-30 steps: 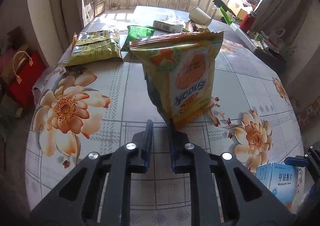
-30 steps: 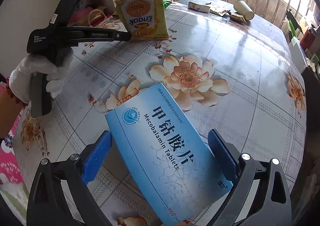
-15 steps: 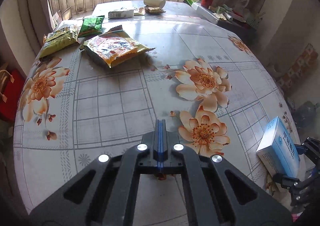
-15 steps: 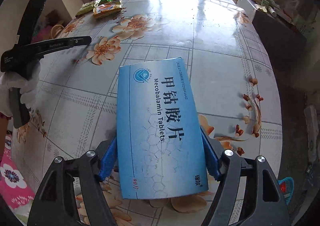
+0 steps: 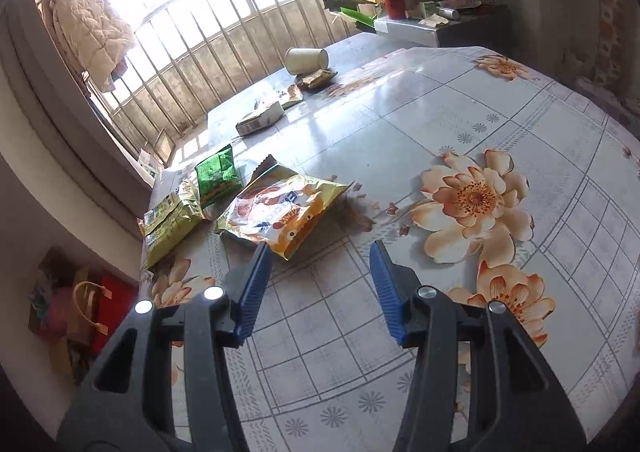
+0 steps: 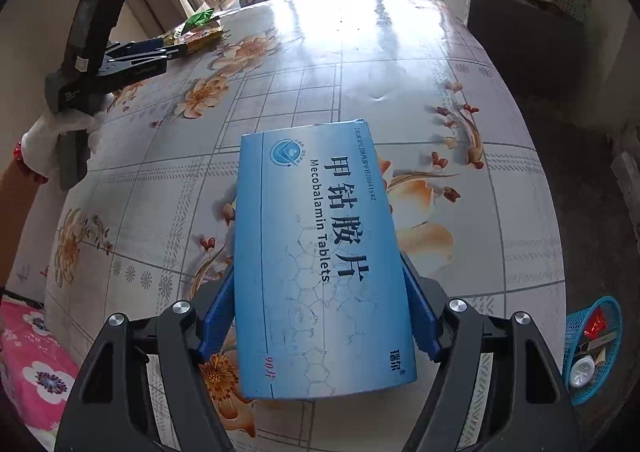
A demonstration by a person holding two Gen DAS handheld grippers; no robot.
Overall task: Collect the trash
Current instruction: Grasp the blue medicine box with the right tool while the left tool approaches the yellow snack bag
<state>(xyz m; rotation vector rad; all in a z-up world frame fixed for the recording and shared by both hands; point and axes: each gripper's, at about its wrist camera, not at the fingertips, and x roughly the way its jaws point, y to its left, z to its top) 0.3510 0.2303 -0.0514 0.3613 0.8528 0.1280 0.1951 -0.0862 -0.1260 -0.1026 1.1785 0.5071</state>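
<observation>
My right gripper (image 6: 320, 304) is shut on a blue tablet box (image 6: 316, 252) and holds it above the flowered table (image 6: 360, 64). My left gripper (image 5: 320, 272) is open and empty, just short of an orange snack bag (image 5: 280, 212) lying flat on the table. It also shows in the right wrist view (image 6: 176, 50), at the far left. A yellow-green bag (image 5: 168, 224), a small green packet (image 5: 218, 174), a carton (image 5: 260, 120), a wrapper (image 5: 316, 78) and a tipped paper cup (image 5: 306, 60) lie farther back.
A blue basket (image 6: 592, 352) holding trash stands on the floor to the right of the table. A dark cabinet (image 6: 528, 48) with clutter stands at the far right. Red and pink bags (image 5: 80, 312) sit on the floor to the left.
My left gripper let go of the orange snack bag, which now lies flat. It shut, then opened wide again near the bag. My right gripper closed on the blue box.
</observation>
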